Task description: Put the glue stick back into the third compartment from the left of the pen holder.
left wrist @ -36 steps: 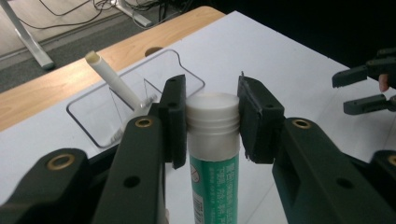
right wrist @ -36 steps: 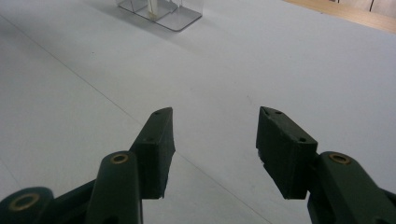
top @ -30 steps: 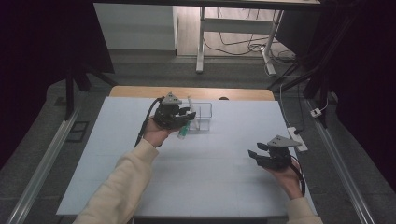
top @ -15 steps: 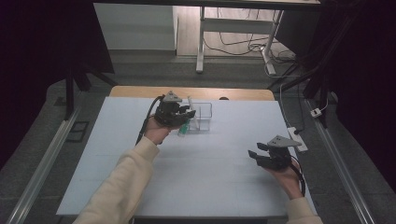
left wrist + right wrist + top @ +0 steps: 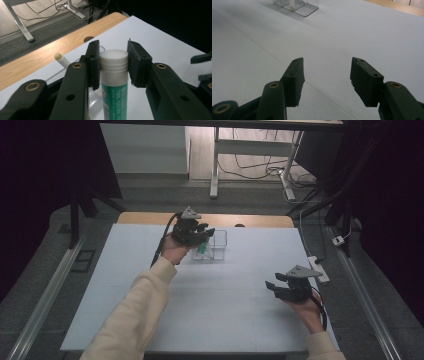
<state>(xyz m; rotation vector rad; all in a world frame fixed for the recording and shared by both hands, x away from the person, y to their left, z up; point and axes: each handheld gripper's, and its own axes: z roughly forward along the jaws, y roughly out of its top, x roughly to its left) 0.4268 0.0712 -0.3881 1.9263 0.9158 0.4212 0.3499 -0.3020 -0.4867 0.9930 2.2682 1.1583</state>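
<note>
Glue stick (image 5: 114, 82) sat pinched between the pads of our left gripper (image 5: 113, 65), held just under its white cap, with the green body running down and off the bottom of the left gripper view. From above, we had that left gripper (image 5: 192, 231) right at the clear plastic holder (image 5: 217, 245), the green tube (image 5: 202, 248) just below the jaws and apparently at or inside the holder's near wall. Our right gripper (image 5: 326, 77) stood spread with nothing between the jaws, well off to the side over the bare white table (image 5: 367, 32); its jaws had just been opening a little.

We judged the main risk to be the tube catching the thin clear wall and tipping or dragging the light holder. The grip sat high near the cap, so the tube could also swing or slip.

A pale stick (image 5: 62, 60) stood just beyond the left jaw, and we could not tell what it was. The holder's compartments were hard to make out, and the tube's lower end was hidden.
</note>
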